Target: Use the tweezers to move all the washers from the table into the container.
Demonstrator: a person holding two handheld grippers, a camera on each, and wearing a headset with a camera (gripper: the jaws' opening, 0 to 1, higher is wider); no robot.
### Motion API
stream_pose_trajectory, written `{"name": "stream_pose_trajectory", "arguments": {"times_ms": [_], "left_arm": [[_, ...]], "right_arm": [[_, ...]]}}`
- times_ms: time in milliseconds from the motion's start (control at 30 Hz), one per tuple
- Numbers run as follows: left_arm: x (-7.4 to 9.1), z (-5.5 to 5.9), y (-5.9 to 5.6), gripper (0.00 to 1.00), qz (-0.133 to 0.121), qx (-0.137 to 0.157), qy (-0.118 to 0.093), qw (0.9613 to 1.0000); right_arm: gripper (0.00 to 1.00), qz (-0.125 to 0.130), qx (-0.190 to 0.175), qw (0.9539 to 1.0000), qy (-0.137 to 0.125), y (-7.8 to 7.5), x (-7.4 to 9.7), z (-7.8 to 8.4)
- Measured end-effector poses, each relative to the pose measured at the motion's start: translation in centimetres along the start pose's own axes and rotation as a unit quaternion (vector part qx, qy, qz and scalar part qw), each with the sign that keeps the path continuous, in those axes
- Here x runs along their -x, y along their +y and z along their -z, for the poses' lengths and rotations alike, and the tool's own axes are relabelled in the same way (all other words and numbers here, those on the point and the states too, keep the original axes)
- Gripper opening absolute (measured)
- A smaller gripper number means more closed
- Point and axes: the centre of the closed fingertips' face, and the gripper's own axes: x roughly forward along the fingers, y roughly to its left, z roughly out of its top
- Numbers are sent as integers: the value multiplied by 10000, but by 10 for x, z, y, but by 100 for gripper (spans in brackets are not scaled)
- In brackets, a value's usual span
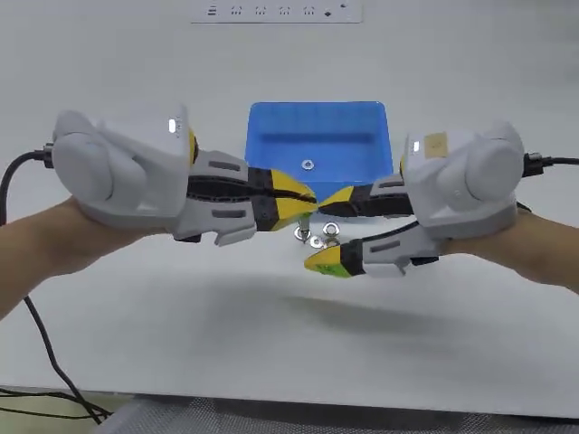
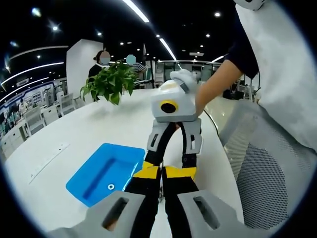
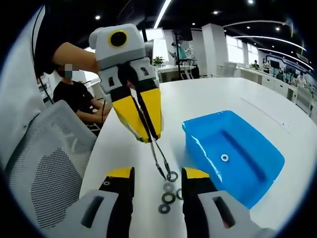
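Left tongs (image 1: 303,203): clamped on the tweezers (image 3: 156,148), yellow tips pressed close together; they come in from the left side of the tabletop (image 1: 271,344).
Right tongs (image 1: 318,231): jaws apart and gripping nothing, one jaw above the other in the head view; they come in from the right side and face the left tongs.
Tweezers: a thin dark pair slanting down out of the left tongs toward the tabletop.
Tweezer tips: at the rim of the end washer (image 3: 172,176), the one in the cluster nearest the left tongs; I cannot tell whether they pinch it.
Washers (image 3: 168,197): a small cluster of metal rings lying flat on the tabletop, just on the near side of the container, about mid-width; in the right gripper view they lie between that gripper's parted jaws.
Container (image 1: 317,110): a blue rectangular tray, set toward the far edge of the tabletop, about mid-width.
Single washer (image 1: 308,165): flat on the container's floor, near its middle.
Tabletop: white and smooth.
Power strip (image 1: 276,11): a white strip lying along the far edge.
Mesh chair (image 3: 49,163): its grey back stands just off the tabletop's near edge.
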Motion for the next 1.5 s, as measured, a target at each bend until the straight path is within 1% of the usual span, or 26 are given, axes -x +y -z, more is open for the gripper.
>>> {"name": "stream_pose_trajectory", "arguments": {"times_ms": [100,200,400,467,567,733,967,1067,1133,1167,1233,1300,1433,1500], "left_arm": [[1,1,2,5,-18,56,-18,10000],[1,1,3,5,-21,84,-8,10000],[0,1,3,5,0,107,-13,9999],[-1,1,2,5,18,104,-10,9999],[-1,1,1,5,40,98,5,9999],[0,2,2,5,30,106,28,9999],[-1,2,0,5,-16,118,10,9999],[-1,1,1,5,-119,181,-7,9998],[0,1,3,6,-241,388,-88,9989],[2,2,6,6,-353,490,-139,9981],[5,3,9,6,-446,510,-119,9976],[7,1,8,7,-463,512,-120,9975],[12,-5,5,14,-484,511,-212,9973],[15,-7,5,17,-544,540,-250,9967]], "right_arm": [[29,-97,85,9999,24,-3,-8,-1],[25,-149,171,9997,33,-6,-12,-1],[18,-241,277,9993,100,-6,-13,2],[17,-256,260,9993,108,-7,-13,2],[15,-287,278,9992,41,-5,-14,-1],[12,-309,394,9987,66,-3,-15,-1],[11,-217,565,9981,86,-2,-15,-2],[11,-180,606,9980,63,-1,-14,-2],[10,-148,580,9982,51,-2,-15,-3],[10,-133,562,9983,39,-2,-15,-3],[10,-139,502,9986,11,-1,-15,-4],[10,-114,506,9987,7,-1,-15,-4],[10,-71,484,9988,25,-2,-13,-4],[10,-61,524,9986,65,-1,-12,-5]]}}
